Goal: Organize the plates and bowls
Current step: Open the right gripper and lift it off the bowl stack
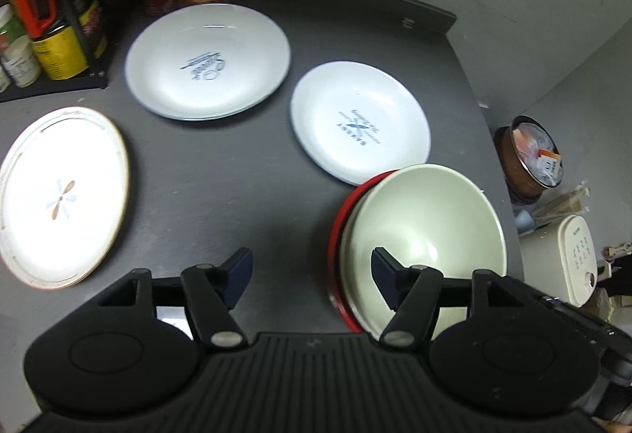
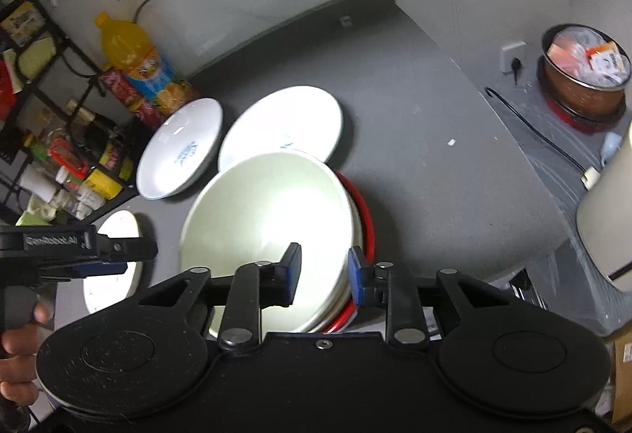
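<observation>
Left wrist view: the left gripper (image 1: pixel 312 277) is held wide apart, empty, above the dark grey countertop (image 1: pixel 237 172). A pale green bowl (image 1: pixel 424 231) nested in a red bowl (image 1: pixel 339 227) is seen near the right edge, beside two white printed plates (image 1: pixel 209 62) (image 1: pixel 359 121).

Right wrist view: the right gripper (image 2: pixel 324 273) is seen straddling the rims of the nested bowls (image 2: pixel 268 220); whether they are clamped cannot be told.

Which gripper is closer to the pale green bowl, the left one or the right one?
Right. The right gripper has its fingers on either side of the pale green bowl rim, not closed. The left gripper is open beside the bowl, over the counter.
</observation>
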`<state>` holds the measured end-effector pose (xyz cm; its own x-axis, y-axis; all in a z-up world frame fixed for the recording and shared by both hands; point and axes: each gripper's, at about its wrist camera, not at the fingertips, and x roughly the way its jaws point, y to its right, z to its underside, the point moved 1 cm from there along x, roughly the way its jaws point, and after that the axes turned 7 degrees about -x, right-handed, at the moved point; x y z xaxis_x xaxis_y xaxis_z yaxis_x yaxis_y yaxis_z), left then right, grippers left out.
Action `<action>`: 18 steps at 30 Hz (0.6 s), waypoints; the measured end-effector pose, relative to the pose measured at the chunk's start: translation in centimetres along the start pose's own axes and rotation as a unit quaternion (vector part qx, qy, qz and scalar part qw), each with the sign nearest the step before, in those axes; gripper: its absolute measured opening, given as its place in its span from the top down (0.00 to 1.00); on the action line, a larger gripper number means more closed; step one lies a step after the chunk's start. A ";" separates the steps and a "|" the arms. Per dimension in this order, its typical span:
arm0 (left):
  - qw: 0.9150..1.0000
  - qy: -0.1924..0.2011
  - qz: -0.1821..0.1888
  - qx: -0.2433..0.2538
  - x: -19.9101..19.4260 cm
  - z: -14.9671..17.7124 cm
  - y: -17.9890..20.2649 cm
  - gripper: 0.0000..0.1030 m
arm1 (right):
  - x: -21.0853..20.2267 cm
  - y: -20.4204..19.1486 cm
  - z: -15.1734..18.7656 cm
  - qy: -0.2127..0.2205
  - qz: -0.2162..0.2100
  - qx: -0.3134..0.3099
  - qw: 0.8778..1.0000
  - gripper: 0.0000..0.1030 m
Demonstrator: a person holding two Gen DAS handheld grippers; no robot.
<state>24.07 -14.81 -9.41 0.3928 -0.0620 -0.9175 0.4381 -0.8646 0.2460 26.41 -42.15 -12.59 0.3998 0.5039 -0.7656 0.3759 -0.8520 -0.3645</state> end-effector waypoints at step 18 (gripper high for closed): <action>0.994 0.056 -0.055 -0.078 -3.7 -0.4 -6.2 0.16 | 0.5 -4.8 -4.2 0.006 -0.055 -0.075 0.996 0.20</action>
<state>20.27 -9.01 -7.41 0.4200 0.0915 -0.9029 0.5994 -0.7749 0.2004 28.34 -37.19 -9.02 0.3592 0.5951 -0.7189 0.5380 -0.7615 -0.3616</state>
